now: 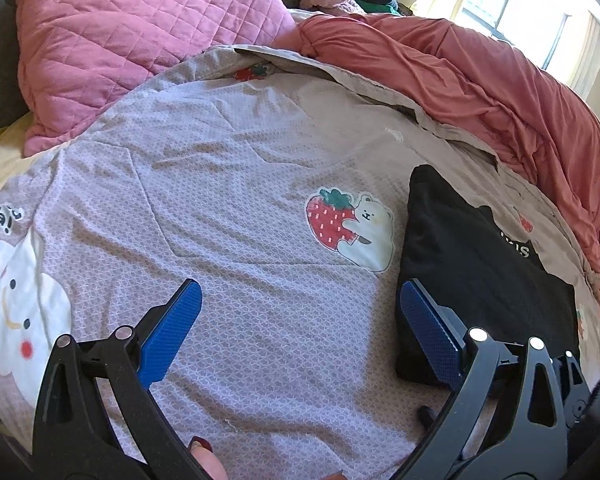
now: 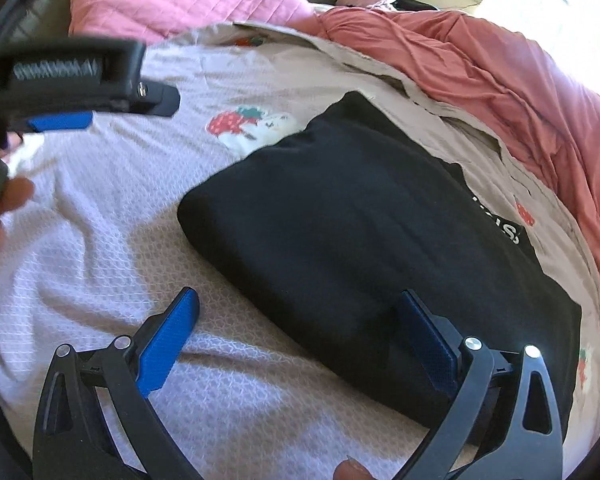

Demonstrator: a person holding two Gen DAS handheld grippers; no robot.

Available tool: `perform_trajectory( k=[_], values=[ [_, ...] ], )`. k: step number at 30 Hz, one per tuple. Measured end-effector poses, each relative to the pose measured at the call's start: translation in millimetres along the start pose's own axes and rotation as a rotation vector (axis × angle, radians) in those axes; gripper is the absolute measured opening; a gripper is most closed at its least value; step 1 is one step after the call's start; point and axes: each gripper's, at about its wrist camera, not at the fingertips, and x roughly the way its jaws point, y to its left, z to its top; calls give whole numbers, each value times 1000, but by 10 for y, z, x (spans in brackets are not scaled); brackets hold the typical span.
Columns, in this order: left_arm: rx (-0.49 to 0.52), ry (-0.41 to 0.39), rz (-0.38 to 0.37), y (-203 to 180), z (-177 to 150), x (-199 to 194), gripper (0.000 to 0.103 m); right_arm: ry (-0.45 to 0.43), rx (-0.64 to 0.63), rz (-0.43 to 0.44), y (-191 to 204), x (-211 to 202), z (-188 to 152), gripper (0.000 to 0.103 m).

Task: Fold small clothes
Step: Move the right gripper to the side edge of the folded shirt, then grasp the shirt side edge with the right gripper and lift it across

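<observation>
Garment point(image 2: 352, 232), black and already folded, lies on the bedspread point(image 2: 100, 216) (strawberry print). Both grippers, left point(image 1: 300, 312) and right point(image 2: 300, 320), gape empty; a careless grab could undo its folds.

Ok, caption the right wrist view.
Open right gripper over a folded black garment on a patterned bedspread.
</observation>
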Motion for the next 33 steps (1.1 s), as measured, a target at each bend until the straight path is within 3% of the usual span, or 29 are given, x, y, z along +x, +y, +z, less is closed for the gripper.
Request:
perform_trajectory(
  k=[18, 26, 27, 33],
  values=[
    [8, 17, 18, 2, -3, 83, 93, -28, -10, -113, -9, 122, 117, 96],
    [15, 25, 18, -9, -2, 115, 93, -131, 20, 1, -87, -98, 94, 34],
    [15, 25, 17, -12, -4, 115, 93, -144, 32, 17, -112, -123, 90, 16],
    [18, 14, 1, -41, -4, 100, 93, -163, 218, 178, -455, -180, 76, 9]
  ],
)
